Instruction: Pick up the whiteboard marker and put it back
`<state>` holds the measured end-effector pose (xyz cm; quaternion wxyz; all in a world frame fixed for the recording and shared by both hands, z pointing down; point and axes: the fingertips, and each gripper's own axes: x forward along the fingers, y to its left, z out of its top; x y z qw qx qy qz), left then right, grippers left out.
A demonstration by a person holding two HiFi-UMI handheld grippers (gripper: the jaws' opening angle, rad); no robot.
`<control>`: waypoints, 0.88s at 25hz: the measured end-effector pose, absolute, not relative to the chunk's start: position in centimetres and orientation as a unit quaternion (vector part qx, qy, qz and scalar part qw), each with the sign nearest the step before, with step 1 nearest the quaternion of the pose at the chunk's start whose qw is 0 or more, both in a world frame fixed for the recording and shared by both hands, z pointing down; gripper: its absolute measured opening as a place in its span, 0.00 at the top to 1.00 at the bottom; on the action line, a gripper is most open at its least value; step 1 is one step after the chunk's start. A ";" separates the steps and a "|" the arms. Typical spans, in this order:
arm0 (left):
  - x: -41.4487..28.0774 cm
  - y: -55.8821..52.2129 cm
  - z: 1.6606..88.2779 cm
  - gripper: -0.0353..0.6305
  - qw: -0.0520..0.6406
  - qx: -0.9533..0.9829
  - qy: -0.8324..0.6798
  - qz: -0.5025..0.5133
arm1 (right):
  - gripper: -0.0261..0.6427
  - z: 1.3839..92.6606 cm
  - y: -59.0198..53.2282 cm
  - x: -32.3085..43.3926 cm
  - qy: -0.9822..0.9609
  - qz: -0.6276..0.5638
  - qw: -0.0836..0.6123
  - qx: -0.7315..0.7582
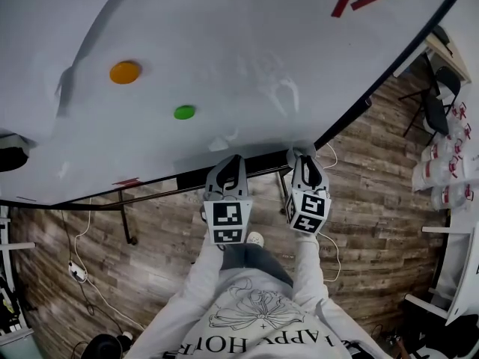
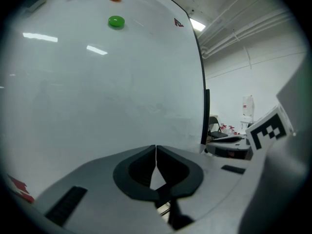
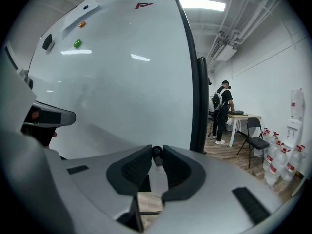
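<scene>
The whiteboard marker [image 3: 157, 169], white-bodied with a black cap, stands upright between the jaws of my right gripper [image 3: 156, 154], which is shut on it just below the cap. In the head view the right gripper [image 1: 302, 154] points at the lower edge of the whiteboard [image 1: 247, 43], and the marker itself is hidden there. Beside it my left gripper [image 1: 225, 161] also faces the board's lower edge. Its jaws [image 2: 156, 150] meet with nothing between them. An orange magnet [image 1: 125, 72] and a green magnet [image 1: 184, 112] stick to the board.
The board's dark frame [image 3: 199, 101] runs just right of the right gripper. Behind it a person [image 3: 222, 112] stands at a table, with a folding chair [image 3: 254, 136] and water bottles [image 3: 282, 161] nearby. A power strip [image 1: 77, 271] lies on the wooden floor.
</scene>
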<state>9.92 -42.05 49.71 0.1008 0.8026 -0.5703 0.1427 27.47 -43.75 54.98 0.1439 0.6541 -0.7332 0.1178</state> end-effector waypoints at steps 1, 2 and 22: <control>9.9 -42.1 49.6 0.94 0.100 0.803 -0.570 0.142 | 0.86 54.7 -43.8 27.5 -0.734 0.118 0.141 0.654; 9.9 -42.1 49.5 0.94 0.099 0.804 -0.570 0.141 | 0.87 54.4 -43.9 27.6 -0.734 0.117 0.138 0.655; 10.3 -41.7 44.7 0.94 0.065 0.821 -0.559 0.095 | 0.87 45.7 -43.7 28.3 -0.733 0.067 0.091 0.671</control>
